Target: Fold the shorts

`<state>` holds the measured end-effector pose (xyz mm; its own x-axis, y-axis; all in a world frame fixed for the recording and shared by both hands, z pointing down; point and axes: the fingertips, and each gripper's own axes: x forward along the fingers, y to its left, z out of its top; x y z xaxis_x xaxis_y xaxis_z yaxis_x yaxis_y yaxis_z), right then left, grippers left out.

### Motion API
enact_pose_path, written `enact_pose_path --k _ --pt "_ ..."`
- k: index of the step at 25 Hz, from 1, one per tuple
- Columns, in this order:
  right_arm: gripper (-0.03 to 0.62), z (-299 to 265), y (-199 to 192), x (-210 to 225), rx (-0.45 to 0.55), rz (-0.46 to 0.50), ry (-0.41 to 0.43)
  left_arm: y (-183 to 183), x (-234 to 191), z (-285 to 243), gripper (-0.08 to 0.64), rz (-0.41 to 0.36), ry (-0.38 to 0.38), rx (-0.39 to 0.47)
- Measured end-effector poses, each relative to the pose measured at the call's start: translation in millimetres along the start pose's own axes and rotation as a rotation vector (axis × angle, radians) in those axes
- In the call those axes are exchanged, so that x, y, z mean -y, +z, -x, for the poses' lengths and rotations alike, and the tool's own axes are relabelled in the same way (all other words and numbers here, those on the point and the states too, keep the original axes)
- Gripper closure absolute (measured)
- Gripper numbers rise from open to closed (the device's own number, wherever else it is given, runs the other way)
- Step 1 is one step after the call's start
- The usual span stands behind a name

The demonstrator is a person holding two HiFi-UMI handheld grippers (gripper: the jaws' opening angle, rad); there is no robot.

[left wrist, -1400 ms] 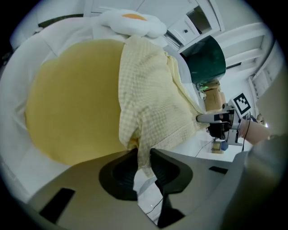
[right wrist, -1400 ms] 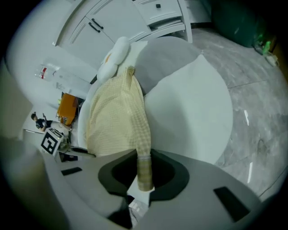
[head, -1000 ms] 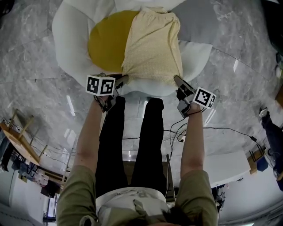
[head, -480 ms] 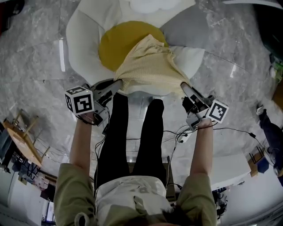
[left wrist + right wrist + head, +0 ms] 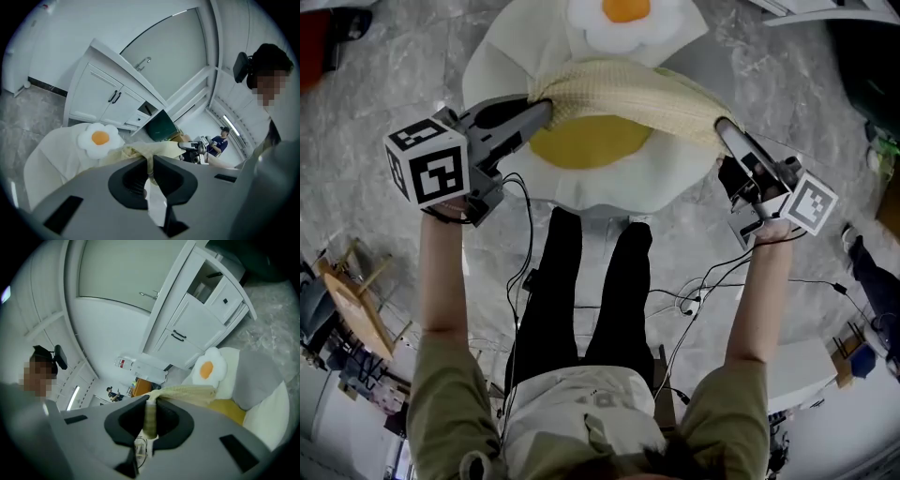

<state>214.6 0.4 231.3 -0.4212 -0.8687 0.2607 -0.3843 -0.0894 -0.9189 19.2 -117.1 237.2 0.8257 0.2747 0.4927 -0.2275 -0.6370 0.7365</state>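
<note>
left gripper (image 5: 542, 108): clamped on one shorts (image 5: 628, 92) corner | right gripper (image 5: 724, 129): pinching opposite corner | shorts: stretched between both, above cushion (image 5: 609, 185) | handling: likely light, limp, sagging; best gripped at corners

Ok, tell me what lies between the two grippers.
The pale yellow shorts span from the left gripper to the right gripper, an end pinched in each one's jaws, above the flower cushion. The head view shows it.
</note>
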Motion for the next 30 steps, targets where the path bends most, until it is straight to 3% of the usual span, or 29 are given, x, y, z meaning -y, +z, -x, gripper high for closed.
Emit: enact_pose_path --k 3,7,9,12,14,16,19,22,25,30 --pt "0.555 -8.9 -38.9 19.1 -0.053 -0.051 -0.006 -50.3 -15.7 5.7 0.523 0.010 0.031 -0.097" --pt "0.555 -16.7 -110.0 85.9 -0.115 -0.154 -0.066 -151.6 -62.4 -19.5 0.523 0.155 0.074 -0.218" --pt "0.555 -19.2 -163.0 132.1 -0.160 -0.212 -0.139 -219.9 -93.8 -35.6 0.523 0.242 0.114 -0.288" --pt "0.555 1.7 -257.6 202.8 -0.261 -0.348 -0.359 -318.7 -119.6 -52.1 0.523 0.323 0.153 -0.412" --pt "0.555 18.7 -300.2 223.5 -0.296 -0.411 -0.407 -366.1 -115.8 -58.2 0.523 0.351 0.146 -0.478" --pt "0.555 34.8 -318.9 228.3 -0.294 -0.470 -0.409 -390.6 -103.8 -60.6 0.523 0.374 0.119 -0.505" --pt "0.555 47.8 -326.7 226.7 -0.331 -0.499 -0.416 -394.9 -91.5 -58.9 0.523 0.380 0.082 -0.519" --pt "0.555 37.5 -315.9 224.3 -0.372 -0.461 -0.428 -377.6 -97.4 -57.2 0.522 0.320 0.086 -0.536" --pt "0.555 13.1 -280.3 223.2 -0.346 -0.436 -0.406 -341.4 -116.1 -61.0 0.522 0.253 0.117 -0.521" --pt "0.555 -27.6 -202.0 235.5 -0.250 -0.465 -0.374 -256.4 -160.2 -82.3 0.522 0.249 0.185 -0.406"
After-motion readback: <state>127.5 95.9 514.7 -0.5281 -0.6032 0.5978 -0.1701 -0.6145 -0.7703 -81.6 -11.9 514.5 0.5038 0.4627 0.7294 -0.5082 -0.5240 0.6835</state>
